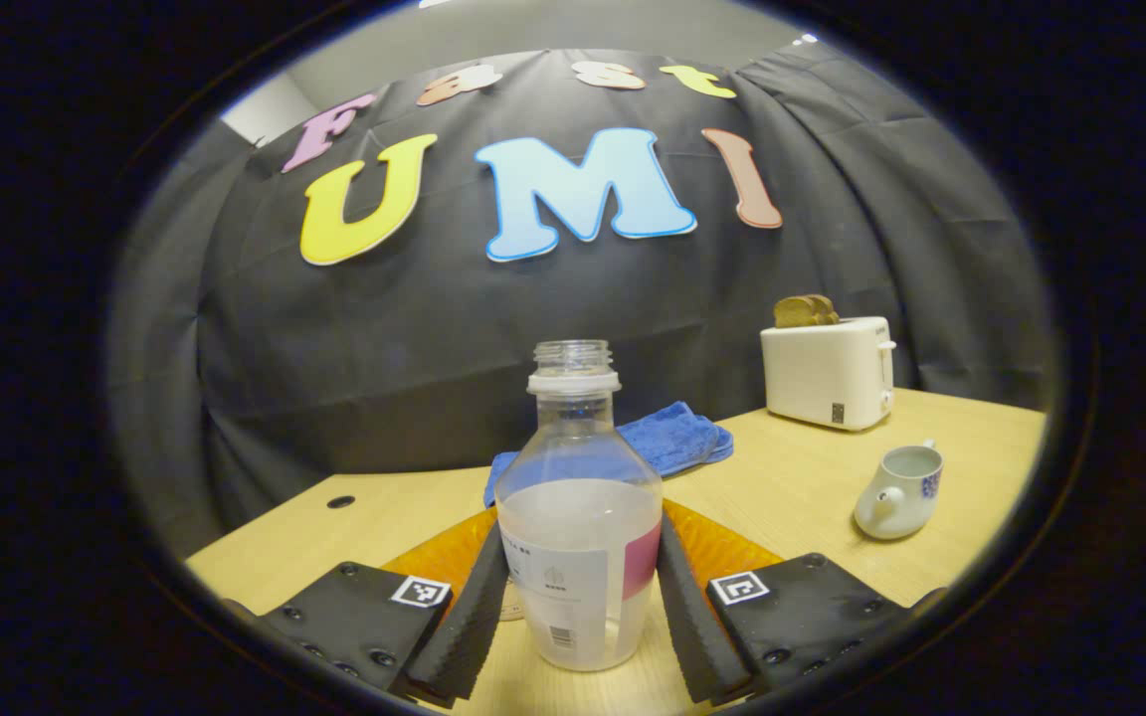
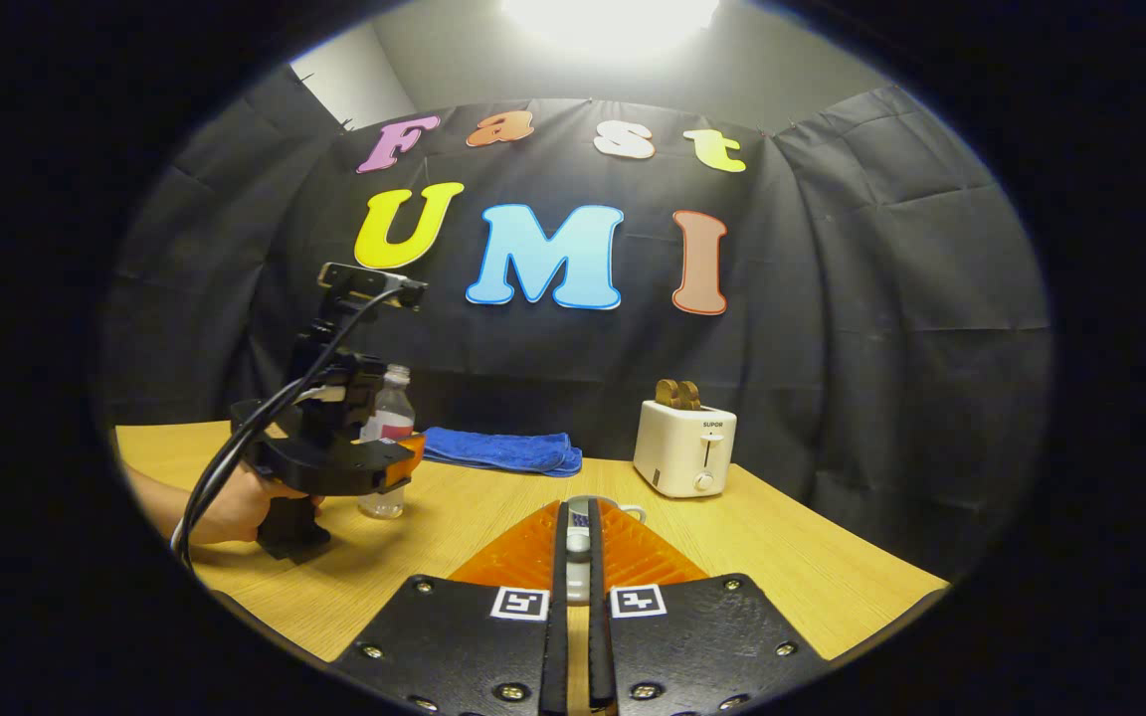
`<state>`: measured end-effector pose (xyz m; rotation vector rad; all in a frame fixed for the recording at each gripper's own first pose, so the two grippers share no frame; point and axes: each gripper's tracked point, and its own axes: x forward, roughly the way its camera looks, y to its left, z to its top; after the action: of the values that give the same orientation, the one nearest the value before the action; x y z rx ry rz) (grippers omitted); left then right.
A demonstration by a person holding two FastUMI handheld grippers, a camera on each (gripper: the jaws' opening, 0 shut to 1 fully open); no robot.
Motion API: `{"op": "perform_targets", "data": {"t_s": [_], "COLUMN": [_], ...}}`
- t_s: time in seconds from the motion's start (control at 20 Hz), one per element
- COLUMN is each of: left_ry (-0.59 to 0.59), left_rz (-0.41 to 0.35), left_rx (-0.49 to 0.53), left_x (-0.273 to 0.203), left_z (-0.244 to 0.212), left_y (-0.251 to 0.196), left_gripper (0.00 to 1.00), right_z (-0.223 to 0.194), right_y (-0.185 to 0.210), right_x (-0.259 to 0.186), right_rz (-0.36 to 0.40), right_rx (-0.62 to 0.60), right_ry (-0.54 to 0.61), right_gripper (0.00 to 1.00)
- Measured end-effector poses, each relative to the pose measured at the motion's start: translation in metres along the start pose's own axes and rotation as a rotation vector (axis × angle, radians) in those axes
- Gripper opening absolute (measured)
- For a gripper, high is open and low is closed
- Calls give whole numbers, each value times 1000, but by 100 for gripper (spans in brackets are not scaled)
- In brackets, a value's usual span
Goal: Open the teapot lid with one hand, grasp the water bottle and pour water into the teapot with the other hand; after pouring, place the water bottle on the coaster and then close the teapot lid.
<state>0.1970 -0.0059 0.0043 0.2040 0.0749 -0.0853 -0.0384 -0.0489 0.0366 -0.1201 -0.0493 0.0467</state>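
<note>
Water bottle (image 1: 578, 517), uncapped and about half full, stands upright on the tabletop (image 1: 792, 477) between our left gripper (image 1: 578, 607) fingers, which flank its sides closely, though we cannot tell whether they press it. Ahead and right of those fingers sits the teapot (image 1: 897, 492), its mouth looking open, presumably ready for pouring. Our right gripper (image 2: 578, 542) fingers are nearly clenched on something small and pale, perhaps the lid.
</note>
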Motion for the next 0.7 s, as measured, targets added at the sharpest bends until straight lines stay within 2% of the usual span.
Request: {"op": "perform_targets", "data": {"t_s": [0.2,0.4,0.7], "left_ry": [9,-11,43], "left_rz": [-27,29,-47], "left_rx": [147,339,532], "left_x": [3,6,13], "left_z": [10,24,14], "left_y": [-21,-22,-59], "left_gripper": [85,85,85], "right_z": [-10,-28,-45], "right_y": [0,1,-2], "right_x": [-24,-35,-44], "right_rz": [11,18,17], "right_rx": [38,81,112], "right_ry": [25,64,103], "right_gripper": [8,8,8]}}
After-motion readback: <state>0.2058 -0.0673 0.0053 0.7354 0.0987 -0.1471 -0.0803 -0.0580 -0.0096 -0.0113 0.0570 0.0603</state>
